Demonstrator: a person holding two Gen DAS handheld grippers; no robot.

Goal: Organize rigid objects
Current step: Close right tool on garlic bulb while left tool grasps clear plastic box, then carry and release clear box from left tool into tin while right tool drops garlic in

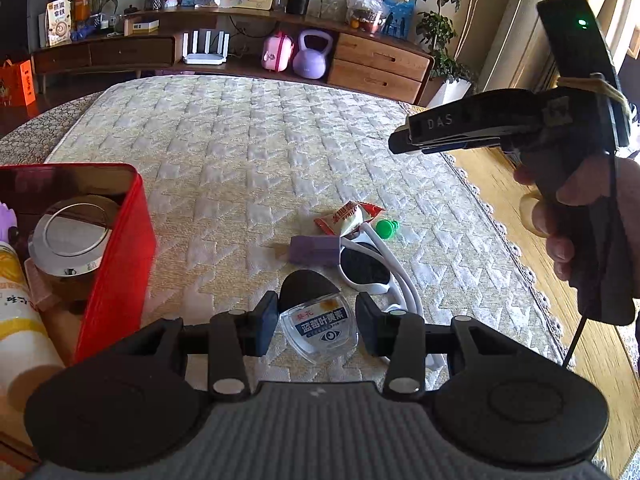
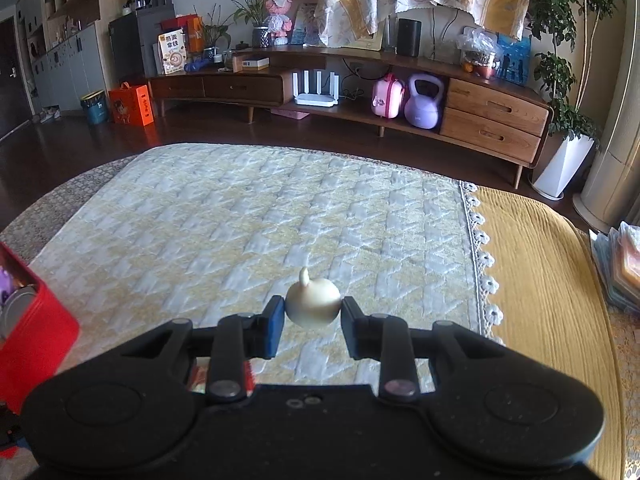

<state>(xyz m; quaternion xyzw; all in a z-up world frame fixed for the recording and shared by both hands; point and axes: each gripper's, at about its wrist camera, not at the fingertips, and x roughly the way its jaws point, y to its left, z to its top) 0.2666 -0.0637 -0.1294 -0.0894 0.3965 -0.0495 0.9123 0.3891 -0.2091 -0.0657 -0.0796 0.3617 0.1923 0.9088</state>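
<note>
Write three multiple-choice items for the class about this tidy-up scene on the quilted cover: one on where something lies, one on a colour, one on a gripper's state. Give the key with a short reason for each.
1. Where does the purple block lie?
A. Inside the red tin
B. On the quilted cover beside the white sunglasses
C. On the wooden sideboard

2. What colour is the small ridged piece near the snack packet?
A. Green
B. Blue
C. Black

3. What is the right gripper doing?
A. Standing empty
B. Shut on a cream, round toy
C. Holding the sunglasses

Key: 1 B, the block touches the sunglasses on the quilted cover, outside the red tin. 2 A, it shows bright green. 3 B, both pads press the cream toy.
</note>
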